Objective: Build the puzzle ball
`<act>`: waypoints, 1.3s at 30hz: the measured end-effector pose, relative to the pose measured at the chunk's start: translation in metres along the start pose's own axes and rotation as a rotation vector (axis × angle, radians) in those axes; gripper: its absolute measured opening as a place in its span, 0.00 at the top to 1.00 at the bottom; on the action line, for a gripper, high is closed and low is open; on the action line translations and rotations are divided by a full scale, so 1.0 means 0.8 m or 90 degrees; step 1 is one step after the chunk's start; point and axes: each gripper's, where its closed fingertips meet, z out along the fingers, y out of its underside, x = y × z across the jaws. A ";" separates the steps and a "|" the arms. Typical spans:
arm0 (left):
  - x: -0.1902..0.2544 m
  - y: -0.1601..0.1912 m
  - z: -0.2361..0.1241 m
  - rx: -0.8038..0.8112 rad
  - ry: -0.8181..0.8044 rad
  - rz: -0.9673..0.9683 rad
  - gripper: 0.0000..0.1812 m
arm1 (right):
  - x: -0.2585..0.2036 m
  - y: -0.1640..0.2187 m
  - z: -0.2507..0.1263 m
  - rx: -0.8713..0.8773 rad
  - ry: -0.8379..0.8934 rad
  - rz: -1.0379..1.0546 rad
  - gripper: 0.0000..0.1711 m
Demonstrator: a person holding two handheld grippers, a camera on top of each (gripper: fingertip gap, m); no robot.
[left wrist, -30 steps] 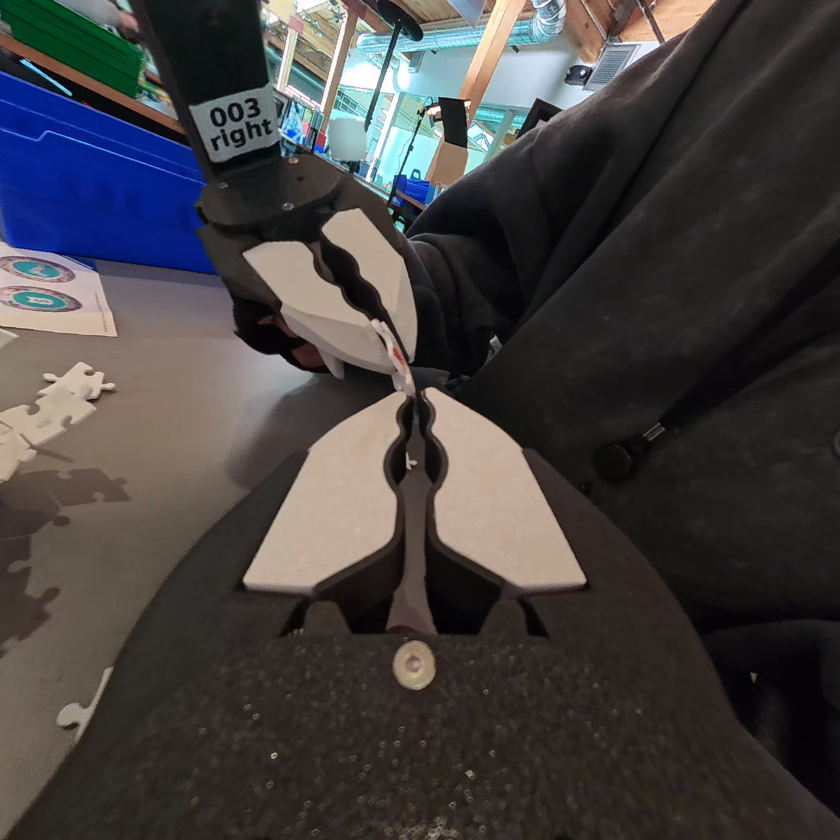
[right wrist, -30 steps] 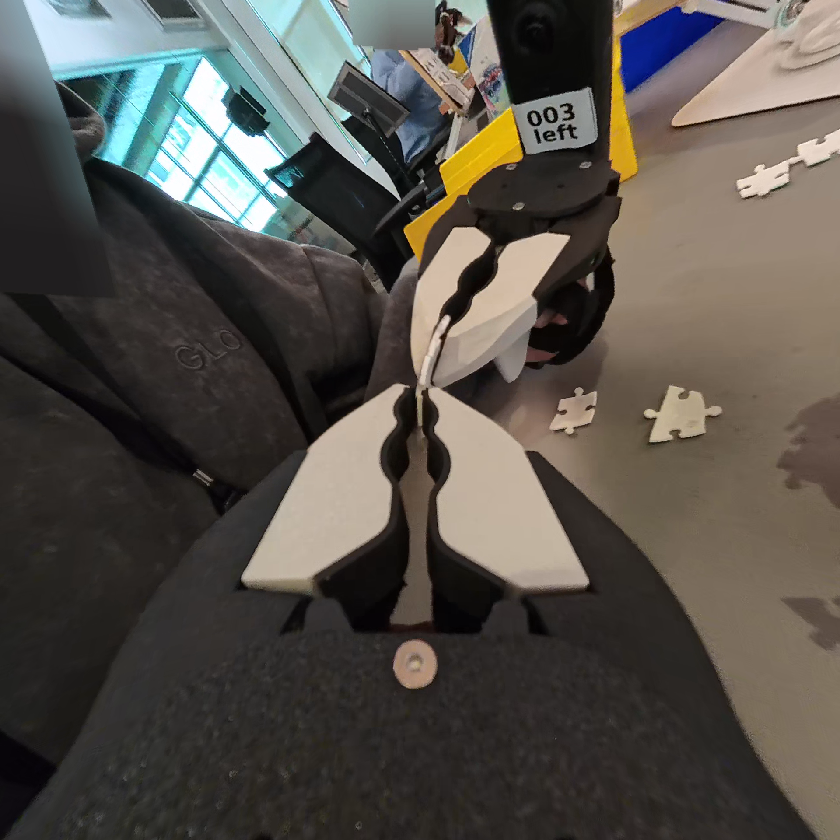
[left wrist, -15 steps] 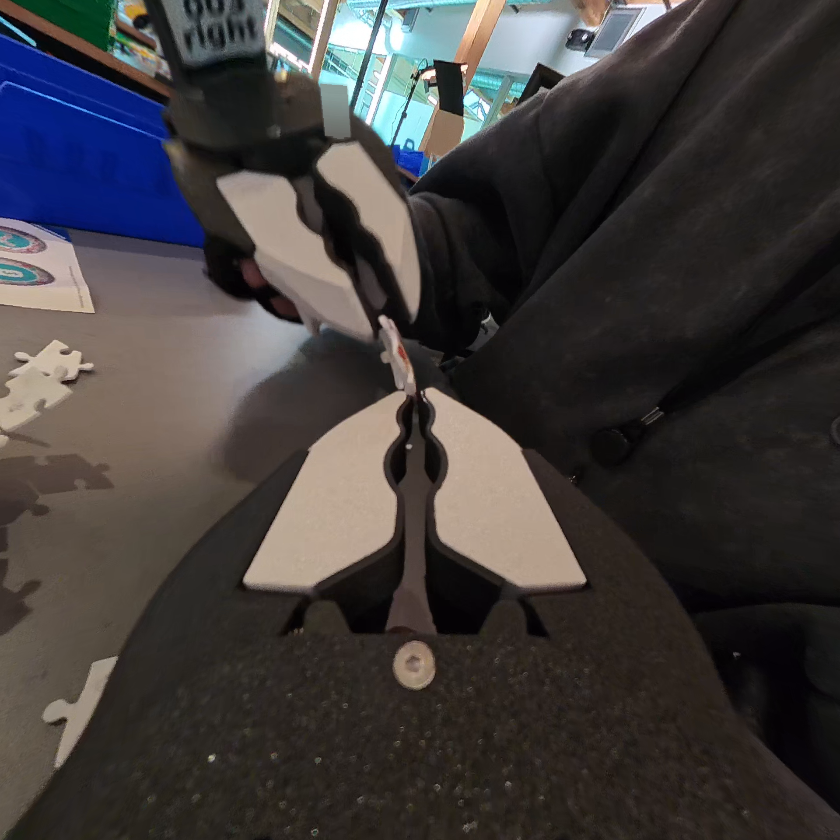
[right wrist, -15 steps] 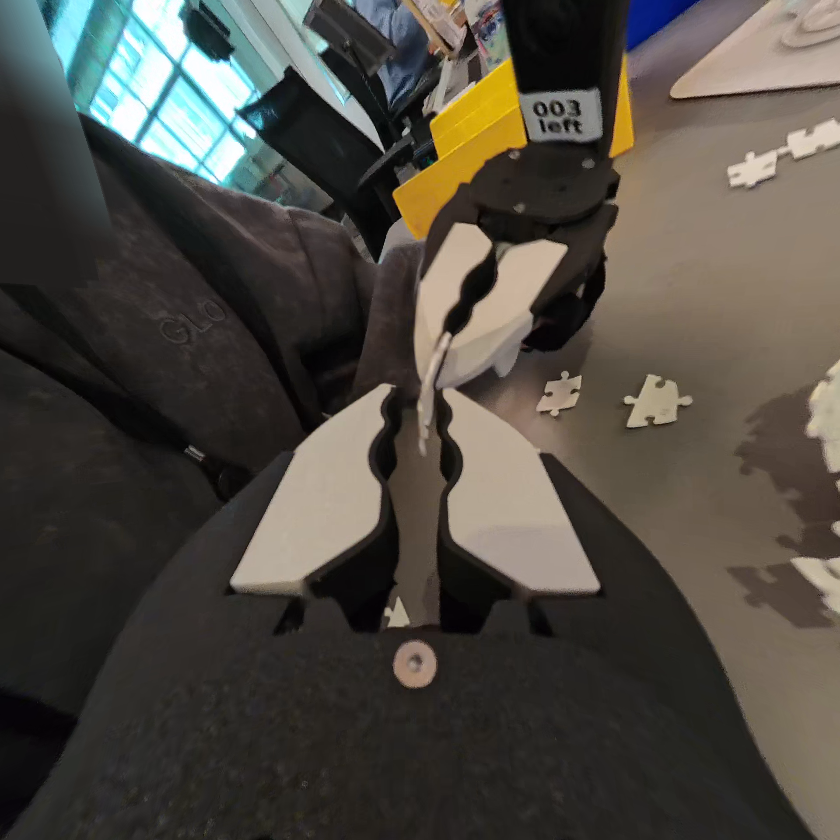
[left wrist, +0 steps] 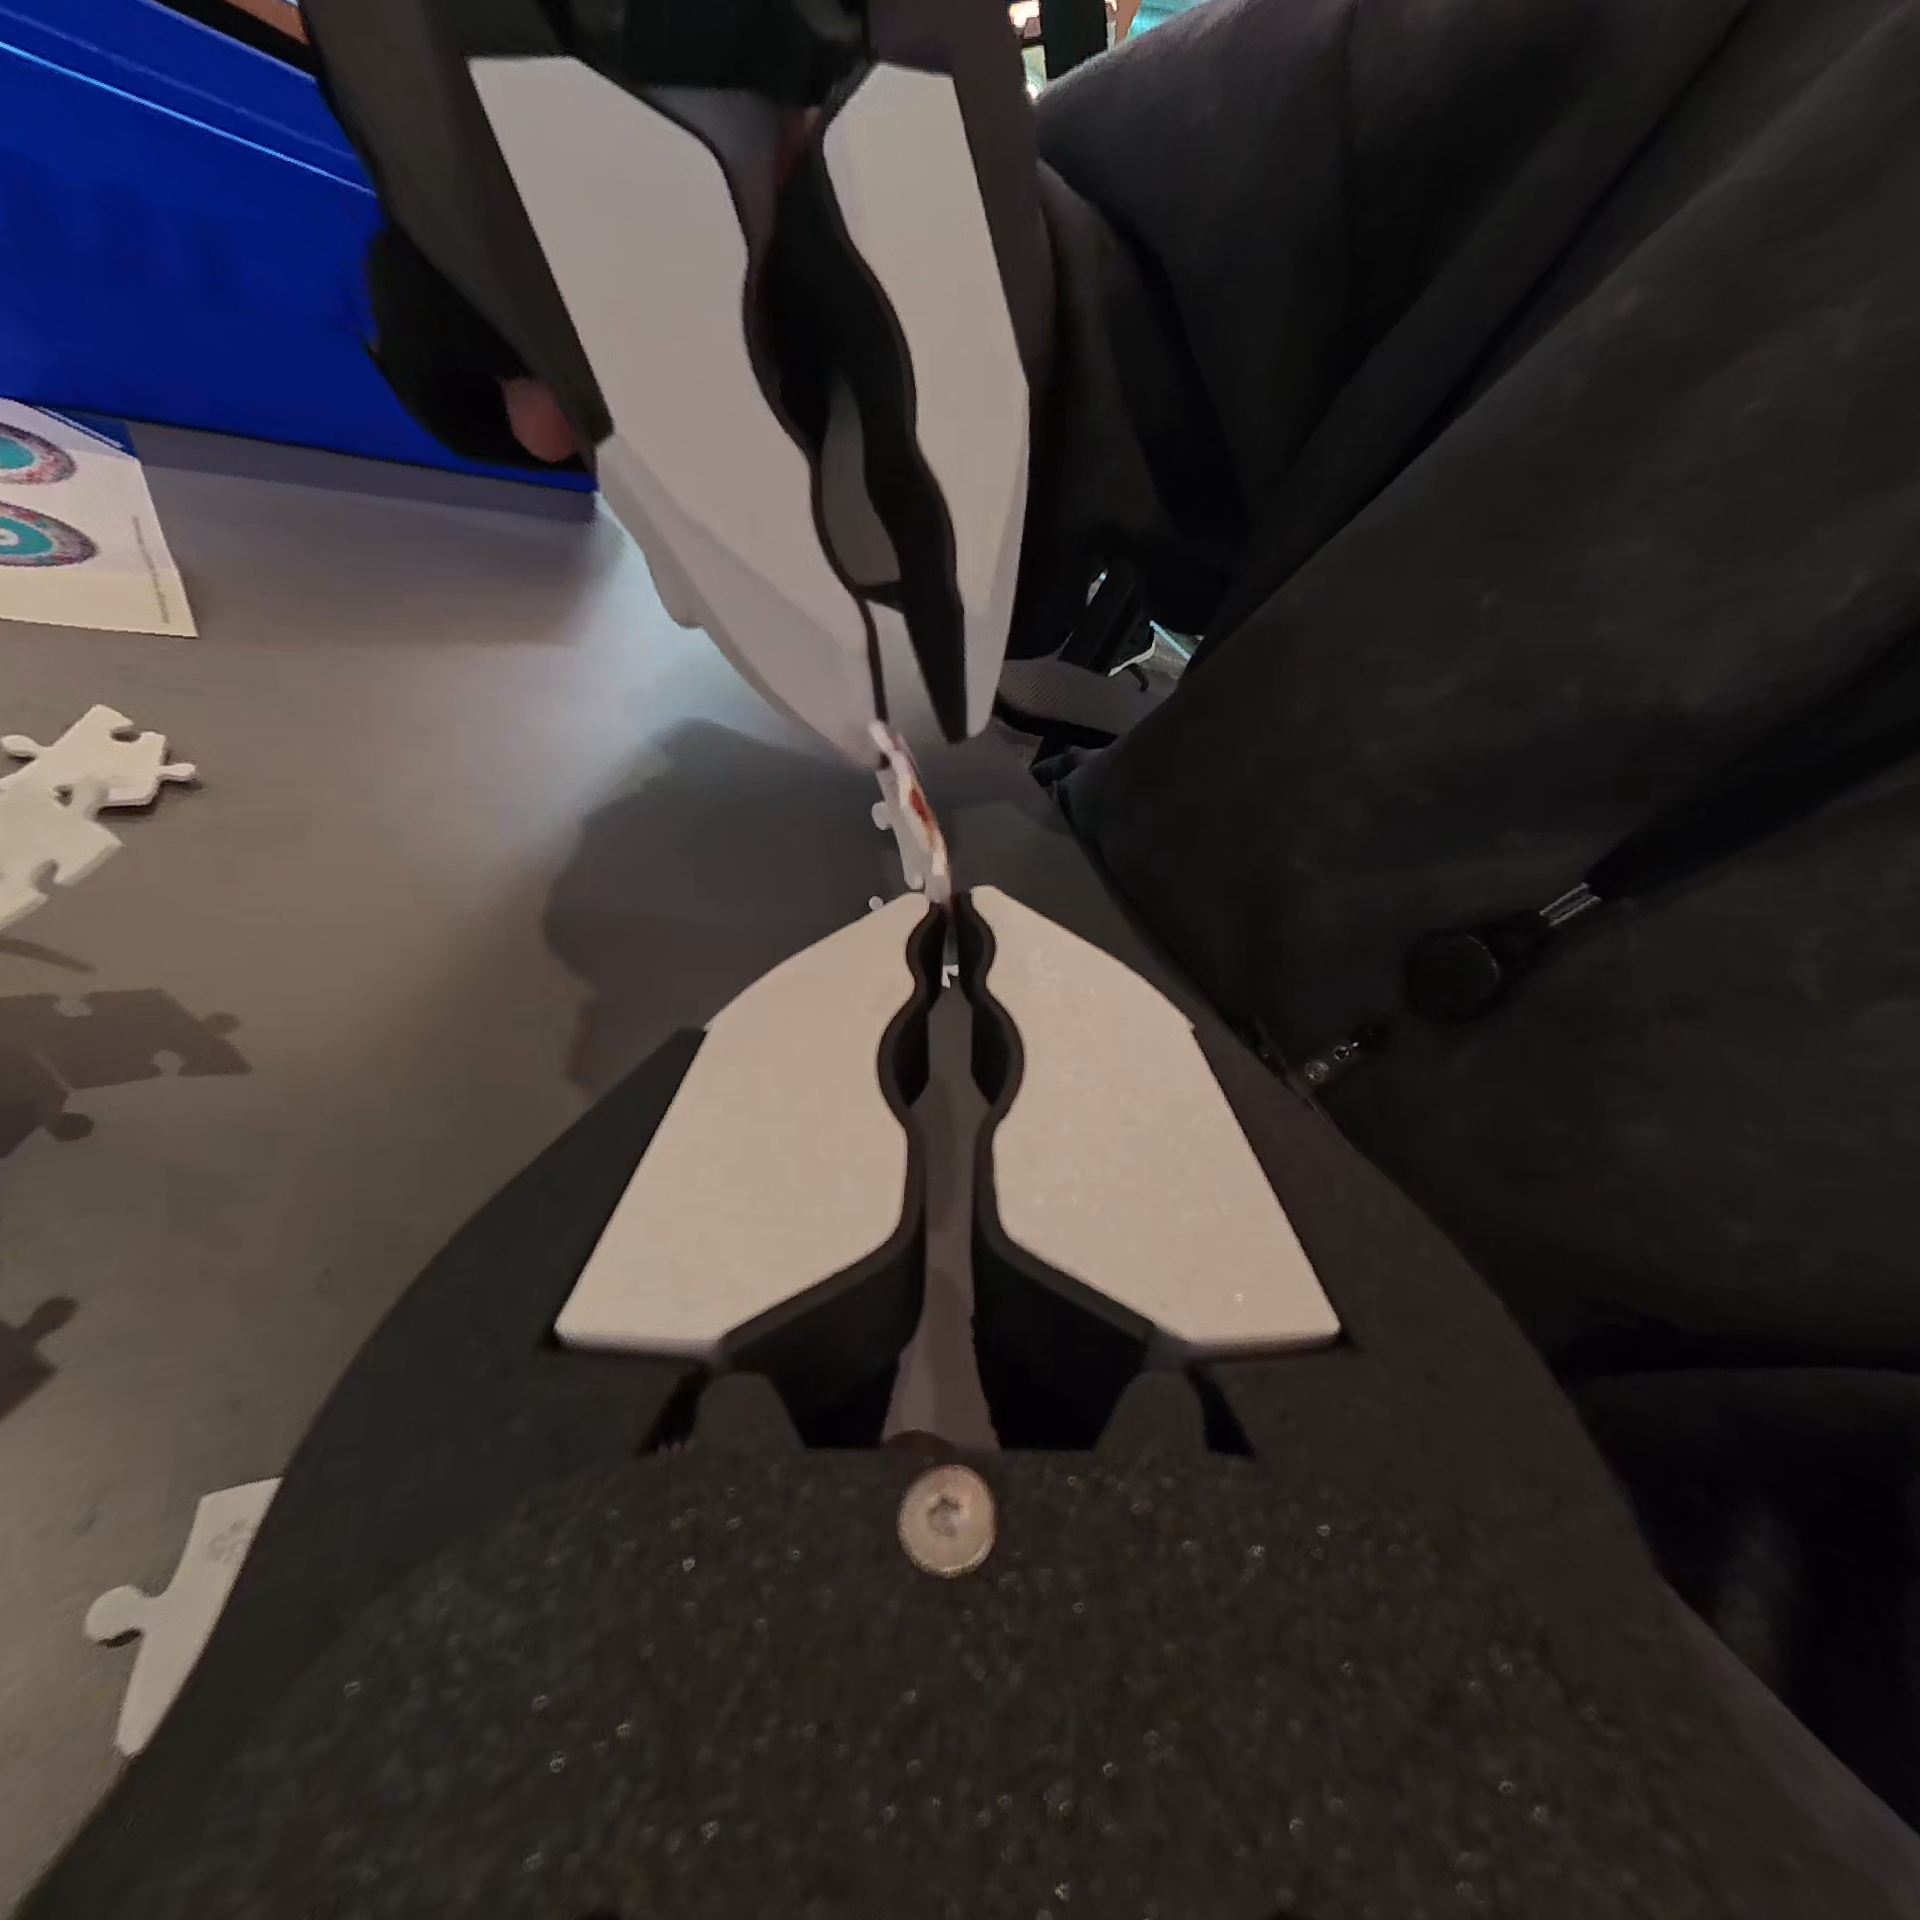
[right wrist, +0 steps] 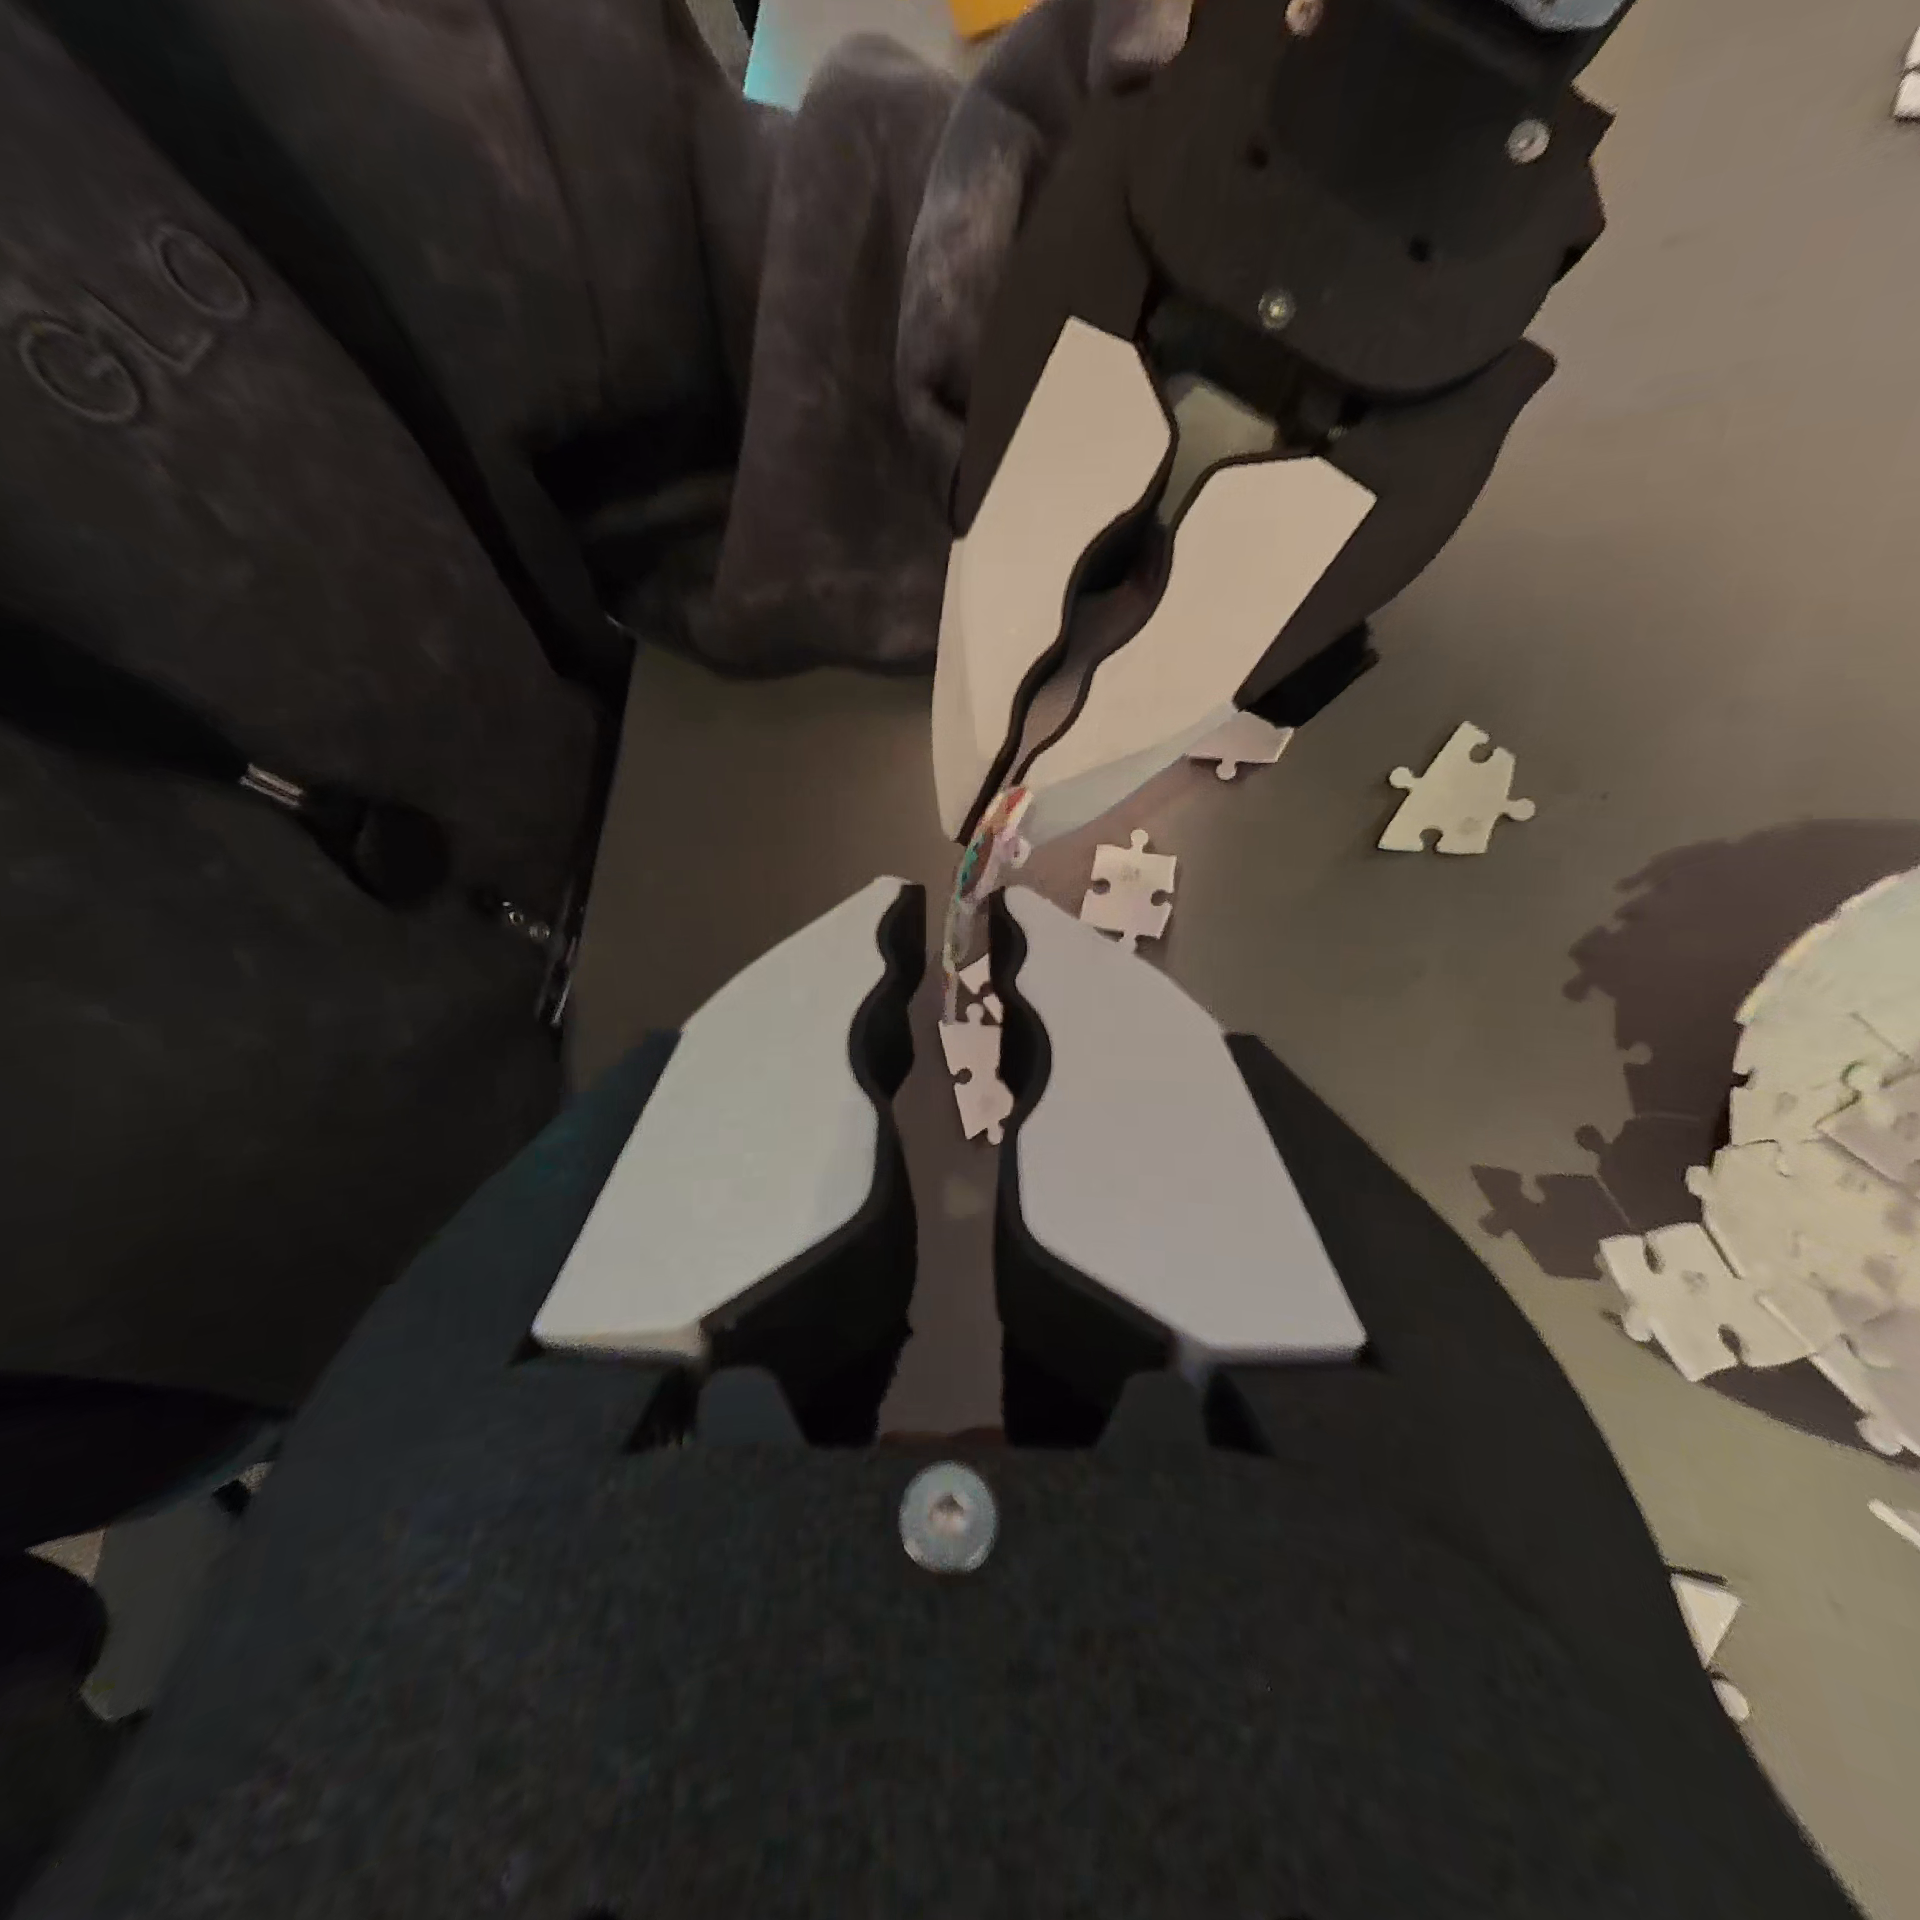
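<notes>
A small white printed jigsaw piece point(left wrist: 909, 821) is pinched edge-on by the left tongs point(left wrist: 945, 909); the right tongs point(right wrist: 956, 914) are held slightly parted around it, seemingly for regripping.

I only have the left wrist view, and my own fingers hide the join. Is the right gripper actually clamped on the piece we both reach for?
Observer: In the right wrist view, the right gripper has its jaws slightly apart around the puzzle piece. I can't tell whether they grip it.
Operator: Where is the ball?
Observer: The half-built puzzle ball lies on the table at the right edge of that view, with white backs showing.
Operator: Any spare pieces close by?
Observer: Yes. Beside the left gripper, two loose pieces lie white side up, one near and one farther right.
</notes>
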 end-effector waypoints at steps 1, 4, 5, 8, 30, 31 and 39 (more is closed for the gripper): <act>0.000 0.001 0.001 -0.003 -0.001 0.000 0.99 | 0.001 0.002 0.001 -0.008 0.005 -0.001 0.95; -0.003 0.003 0.002 -0.010 -0.011 0.003 0.99 | 0.005 0.005 0.003 -0.024 0.021 -0.007 0.97; -0.006 0.003 0.002 -0.010 -0.019 0.005 0.99 | 0.006 0.006 0.003 -0.026 0.027 -0.008 0.98; -0.017 -0.001 -0.002 0.009 -0.057 0.010 0.98 | 0.011 0.007 -0.001 -0.023 0.060 -0.020 0.98; -0.102 0.005 -0.060 0.018 -0.307 -0.024 0.86 | 0.152 0.042 -0.022 -0.286 0.623 -0.282 0.99; -0.103 0.005 -0.060 0.018 -0.308 -0.025 0.86 | 0.154 0.041 -0.022 -0.279 0.627 -0.270 0.99; -0.111 -0.008 -0.062 0.054 -0.309 -0.028 0.87 | 0.158 0.041 -0.020 -0.272 0.641 -0.166 0.99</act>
